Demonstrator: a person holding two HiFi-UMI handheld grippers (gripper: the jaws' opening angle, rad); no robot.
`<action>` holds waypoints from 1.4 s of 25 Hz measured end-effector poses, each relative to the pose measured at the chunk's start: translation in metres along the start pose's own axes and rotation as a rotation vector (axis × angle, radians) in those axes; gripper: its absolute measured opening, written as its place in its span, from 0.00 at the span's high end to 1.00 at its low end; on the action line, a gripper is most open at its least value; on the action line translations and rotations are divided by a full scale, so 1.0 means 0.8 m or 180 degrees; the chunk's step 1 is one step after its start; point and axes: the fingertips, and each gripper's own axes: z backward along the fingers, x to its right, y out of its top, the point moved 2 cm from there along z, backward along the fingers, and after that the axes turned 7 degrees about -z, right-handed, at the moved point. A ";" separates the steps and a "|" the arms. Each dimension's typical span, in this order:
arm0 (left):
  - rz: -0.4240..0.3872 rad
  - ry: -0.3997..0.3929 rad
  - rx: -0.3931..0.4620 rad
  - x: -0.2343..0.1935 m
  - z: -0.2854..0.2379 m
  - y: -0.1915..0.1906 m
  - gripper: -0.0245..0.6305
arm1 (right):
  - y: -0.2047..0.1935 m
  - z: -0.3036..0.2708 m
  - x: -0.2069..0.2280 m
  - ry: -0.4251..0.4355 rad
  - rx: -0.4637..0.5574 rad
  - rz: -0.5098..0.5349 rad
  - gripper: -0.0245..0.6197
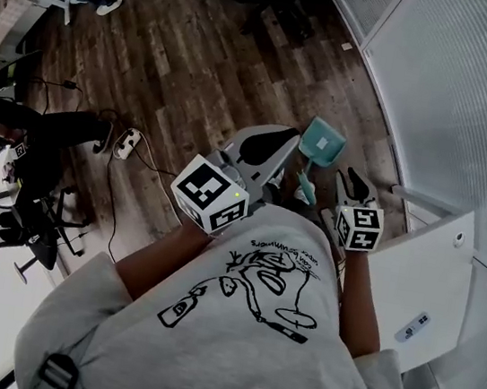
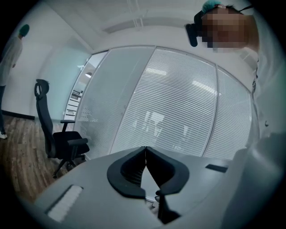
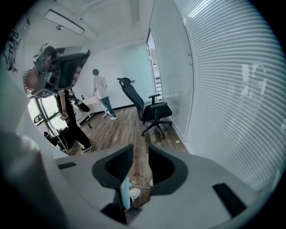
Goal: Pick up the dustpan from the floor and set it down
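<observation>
On the wood floor [image 1: 182,62], close to the glass wall [image 1: 457,103], lies the teal dustpan [image 1: 322,145]. Its scoop is on the far side and its handle points back toward the person. In the head view it sits between the two grippers and is gripped by neither.

Left gripper [image 1: 274,144]:
- Jaws are pressed together, tips touching, with nothing between them, as its own view [image 2: 145,152] shows.
- It points at the slatted glass wall [image 2: 178,98].
- A black chair [image 2: 58,143] stands at the left of its view.

Right gripper [image 1: 353,176]:
- Jaws are spread with a clear gap [image 3: 140,150], and bare floor shows between the tips.
- A teal part of the dustpan [image 3: 125,194] shows low in the gap, beside the base of the left jaw. The pads do not press on it.
- The same chair [image 3: 152,109] stands farther off along the glass wall.
- A second person [image 3: 100,91] stands at the back of the room.

A power strip [image 1: 126,143] with cables lies on the floor, well apart from the dustpan on the left gripper's side.
</observation>
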 end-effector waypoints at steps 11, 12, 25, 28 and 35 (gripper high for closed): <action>-0.0074 -0.0071 0.0075 0.003 -0.017 0.020 0.96 | 0.131 0.078 -0.031 -0.0099 0.0648 0.0014 0.88; -0.0079 -0.0073 0.0083 0.003 -0.018 0.021 0.96 | 0.142 0.086 -0.034 -0.0100 0.0713 0.0021 0.88; -0.0129 -0.0128 0.0162 0.002 -0.033 0.039 0.96 | 0.243 0.166 -0.055 -0.0164 0.1267 0.0252 0.91; -0.0133 -0.0148 0.0197 0.002 -0.036 0.043 0.96 | 0.252 0.170 -0.054 -0.0205 0.1309 0.0298 0.92; -0.0153 -0.0137 0.0192 -0.002 -0.043 0.046 0.96 | 0.261 0.172 -0.046 -0.0259 0.1348 0.0322 0.93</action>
